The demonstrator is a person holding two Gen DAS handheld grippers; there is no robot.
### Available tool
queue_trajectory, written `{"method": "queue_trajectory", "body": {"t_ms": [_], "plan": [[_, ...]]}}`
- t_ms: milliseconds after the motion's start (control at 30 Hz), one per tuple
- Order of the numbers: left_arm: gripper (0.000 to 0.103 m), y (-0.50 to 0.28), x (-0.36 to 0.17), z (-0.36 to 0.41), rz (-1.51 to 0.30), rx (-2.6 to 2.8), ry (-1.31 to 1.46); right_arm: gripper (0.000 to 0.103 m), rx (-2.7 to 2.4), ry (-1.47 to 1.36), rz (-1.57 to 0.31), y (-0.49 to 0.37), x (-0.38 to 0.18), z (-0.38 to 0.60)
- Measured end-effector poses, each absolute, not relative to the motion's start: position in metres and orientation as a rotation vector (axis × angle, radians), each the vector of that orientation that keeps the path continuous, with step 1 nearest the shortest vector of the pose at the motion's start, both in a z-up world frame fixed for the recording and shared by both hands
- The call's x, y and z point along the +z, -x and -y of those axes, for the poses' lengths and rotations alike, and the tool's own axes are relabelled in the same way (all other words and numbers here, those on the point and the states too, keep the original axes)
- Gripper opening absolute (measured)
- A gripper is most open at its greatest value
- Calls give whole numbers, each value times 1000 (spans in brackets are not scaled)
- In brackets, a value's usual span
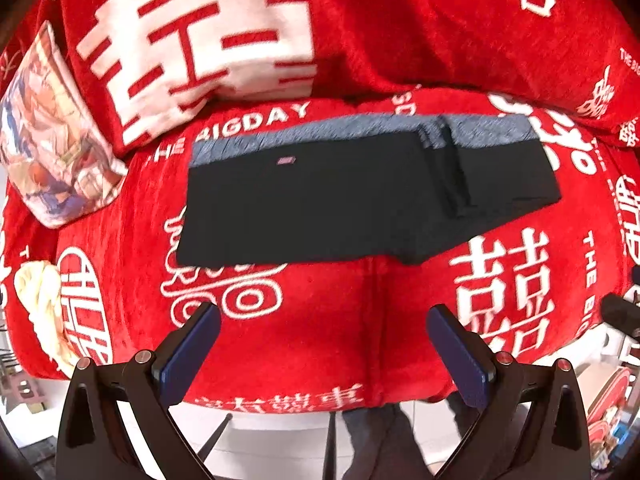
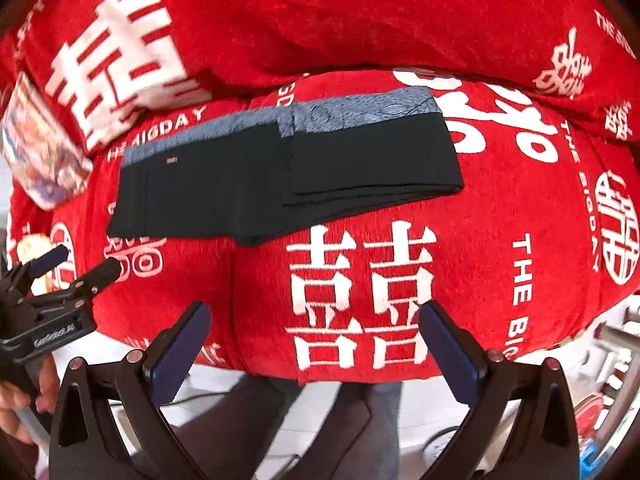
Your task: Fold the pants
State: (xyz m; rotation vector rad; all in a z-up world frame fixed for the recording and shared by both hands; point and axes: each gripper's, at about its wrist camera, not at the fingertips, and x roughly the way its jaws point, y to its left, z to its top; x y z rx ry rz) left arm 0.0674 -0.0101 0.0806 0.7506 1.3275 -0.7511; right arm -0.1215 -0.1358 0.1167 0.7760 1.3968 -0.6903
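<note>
Black folded pants with a grey waistband lie on the red printed sofa cover.
Left gripper and right gripper hover with fingers apart, empty; the layered right-hand fold could slip open if nudged.

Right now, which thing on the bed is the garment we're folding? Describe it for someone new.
Start at the red blanket with white characters covering the bed. Mid-blanket, beyond both open grippers, lie the folded pants: a flat black rectangle. Its grey waistband along the far edge sets it apart from the printed cushion at the left.
</note>
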Motion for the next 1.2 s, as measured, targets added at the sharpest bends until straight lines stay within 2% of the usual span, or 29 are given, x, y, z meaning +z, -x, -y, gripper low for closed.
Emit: {"method": "queue_trajectory", "body": {"t_ms": [133,333,600,767,1200], "plan": [[103,-69,65,-8,-1371,-692,-768,103,-643,-750,-1425,114,118,131],[103,-64,62,-18,-1415,-652,-747,103,-604,-802,-1371,121,127,136],[103,-54,77,2,-1347,-699,-752,103,-644,-967,-1289,151,126,156],[103,-50,78,9,-1357,-731,-738,103,-667,-959,-1367,154,120,157],[103,-59,77,6,-1376,-692,-695,103,-710,-884,-1416,155,123,160]]}}
